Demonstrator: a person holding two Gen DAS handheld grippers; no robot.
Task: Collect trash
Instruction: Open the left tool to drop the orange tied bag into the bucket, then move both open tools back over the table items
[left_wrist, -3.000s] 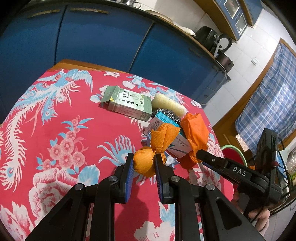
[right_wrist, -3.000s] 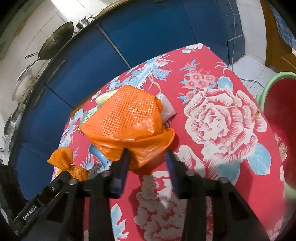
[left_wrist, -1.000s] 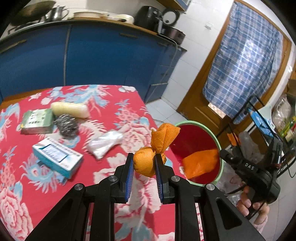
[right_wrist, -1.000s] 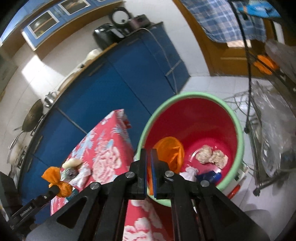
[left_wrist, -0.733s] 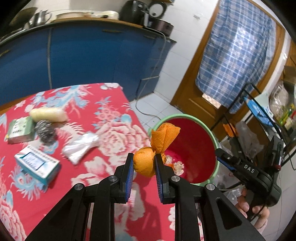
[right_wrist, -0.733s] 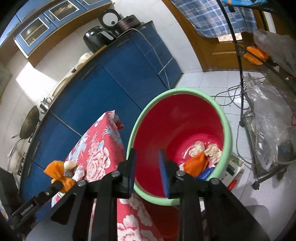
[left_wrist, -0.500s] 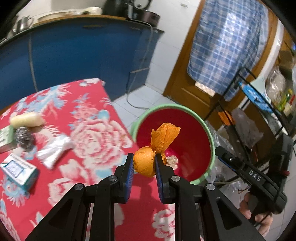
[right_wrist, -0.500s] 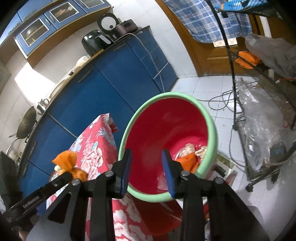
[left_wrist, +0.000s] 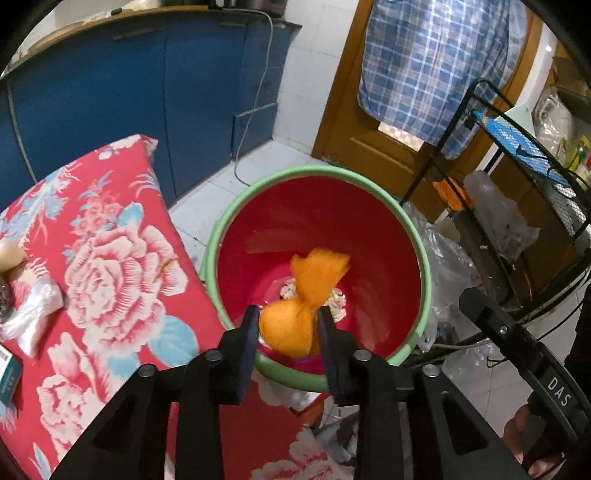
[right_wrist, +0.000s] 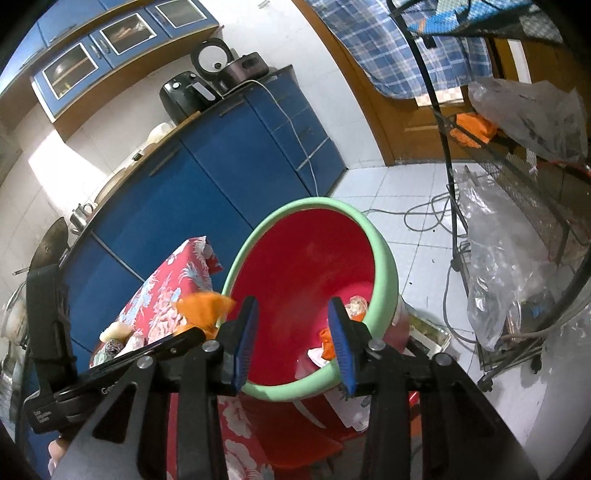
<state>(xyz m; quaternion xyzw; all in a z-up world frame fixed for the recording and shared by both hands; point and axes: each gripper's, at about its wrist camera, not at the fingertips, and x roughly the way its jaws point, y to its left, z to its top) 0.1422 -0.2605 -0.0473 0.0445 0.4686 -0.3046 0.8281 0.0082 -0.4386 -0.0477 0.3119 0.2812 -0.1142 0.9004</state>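
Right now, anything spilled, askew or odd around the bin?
Nothing spilled. The knotted orange plastic bag sits between the left hand-held gripper jaws, which have just been opening, above the red green-rimmed bucket.

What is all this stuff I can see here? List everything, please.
bucket: one, red inside with green rim, on floor beside table
tied bag: one, orange, between left jaws over bucket
trash in bucket: several pieces, orange and whitish, at bottom
tablecloth: one, red floral, on table
clear bag: one, on tablecloth
cabinets: blue, behind table
curtain: one, blue plaid, on door
rack: one, black wire, right of bucket
left hand-held gripper: jaws just opening around tied bag
right hand-held gripper: open, empty, jaws just opening
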